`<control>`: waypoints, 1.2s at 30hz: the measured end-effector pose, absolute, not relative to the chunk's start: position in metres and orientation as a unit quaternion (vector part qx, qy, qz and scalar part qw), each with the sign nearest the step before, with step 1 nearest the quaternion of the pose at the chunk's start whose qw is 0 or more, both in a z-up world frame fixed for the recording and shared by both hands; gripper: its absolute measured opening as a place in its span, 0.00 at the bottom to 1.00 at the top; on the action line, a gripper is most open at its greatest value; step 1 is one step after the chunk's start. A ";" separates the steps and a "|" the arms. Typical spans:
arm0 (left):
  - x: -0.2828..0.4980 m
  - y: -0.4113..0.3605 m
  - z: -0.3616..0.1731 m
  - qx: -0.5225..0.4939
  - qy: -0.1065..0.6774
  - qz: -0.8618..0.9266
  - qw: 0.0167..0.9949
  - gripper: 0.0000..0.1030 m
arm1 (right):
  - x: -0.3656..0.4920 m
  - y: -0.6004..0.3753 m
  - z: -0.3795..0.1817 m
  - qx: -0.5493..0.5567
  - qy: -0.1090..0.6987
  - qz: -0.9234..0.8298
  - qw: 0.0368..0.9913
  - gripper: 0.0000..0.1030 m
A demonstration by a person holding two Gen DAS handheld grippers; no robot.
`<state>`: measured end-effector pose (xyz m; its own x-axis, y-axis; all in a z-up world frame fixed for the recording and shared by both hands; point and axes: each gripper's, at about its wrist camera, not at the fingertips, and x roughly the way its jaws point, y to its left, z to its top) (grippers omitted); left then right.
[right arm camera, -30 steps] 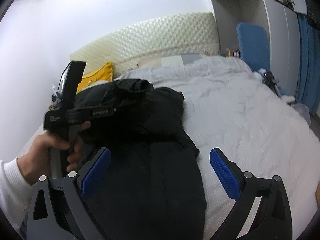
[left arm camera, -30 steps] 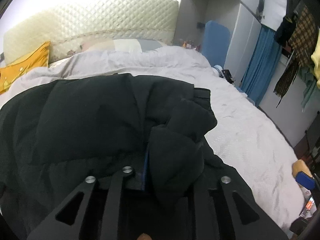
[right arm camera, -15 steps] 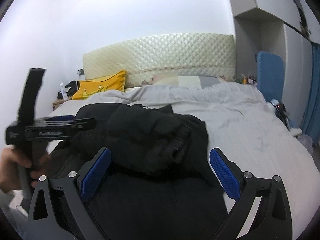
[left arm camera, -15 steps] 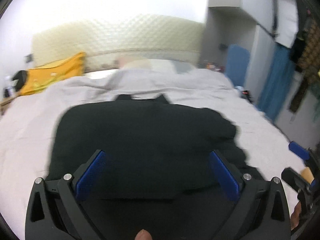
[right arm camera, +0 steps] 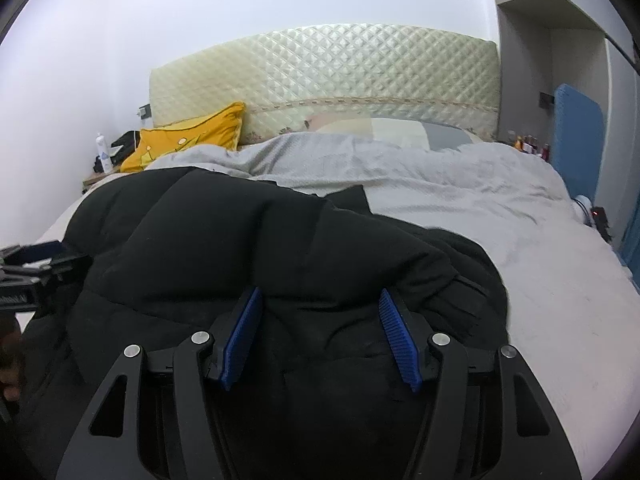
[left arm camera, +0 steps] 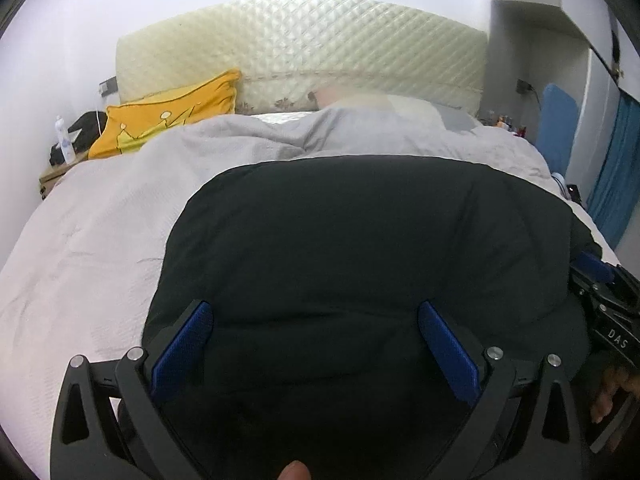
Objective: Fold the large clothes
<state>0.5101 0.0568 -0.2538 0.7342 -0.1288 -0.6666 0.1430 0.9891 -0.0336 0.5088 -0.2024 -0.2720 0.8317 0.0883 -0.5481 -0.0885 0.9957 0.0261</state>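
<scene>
A large black padded jacket (left arm camera: pixel 360 248) lies folded in a thick bundle on the grey bed cover; it also shows in the right wrist view (right arm camera: pixel 256 248). My left gripper (left arm camera: pixel 316 336) is open, its blue pads wide apart just above the jacket's near edge. My right gripper (right arm camera: pixel 320 332) is open but narrower, its blue pads on either side of a raised fold of the jacket without pinching it. The right gripper shows at the right edge of the left wrist view (left arm camera: pixel 600 292); the left gripper shows at the left edge of the right wrist view (right arm camera: pixel 32 264).
The grey bed cover (right arm camera: pixel 500 216) spreads to the right and behind the jacket. A yellow pillow (left arm camera: pixel 168 116) and a quilted cream headboard (left arm camera: pixel 304 44) are at the far end. A bedside table with a bottle (left arm camera: pixel 64 140) stands far left. A blue board (right arm camera: pixel 576 140) is at the right.
My left gripper let go of the jacket fabric and opened wide. The jacket now lies folded over in a bundle. My right gripper moved in over it and its pads came closer together.
</scene>
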 end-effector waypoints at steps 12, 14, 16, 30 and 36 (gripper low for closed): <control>0.565 0.041 -0.292 0.014 0.356 -0.079 0.931 1.00 | 0.564 -0.206 -0.308 0.004 0.314 0.068 0.947 0.60; 0.575 0.038 -0.298 0.017 0.356 -0.075 0.931 1.00 | 0.571 -0.205 -0.312 0.000 0.319 0.067 0.945 0.60; 0.580 0.035 -0.301 0.020 0.359 -0.071 0.930 1.00 | 0.580 -0.206 -0.317 0.000 0.325 0.066 0.943 0.60; 0.548 0.051 -0.282 0.030 0.380 -0.086 0.920 1.00 | 0.542 -0.223 -0.294 0.004 0.342 0.111 0.933 0.60; 0.504 0.093 -0.278 0.080 0.388 -0.088 0.914 1.00 | 0.487 -0.264 -0.277 -0.024 0.345 0.101 0.933 0.75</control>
<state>0.5040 0.0934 -0.2777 0.6840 -0.0996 -0.7227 0.2238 0.9715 0.0779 0.4871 -0.2636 -0.2768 0.7419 0.1720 -0.6481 -0.2055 0.9784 0.0245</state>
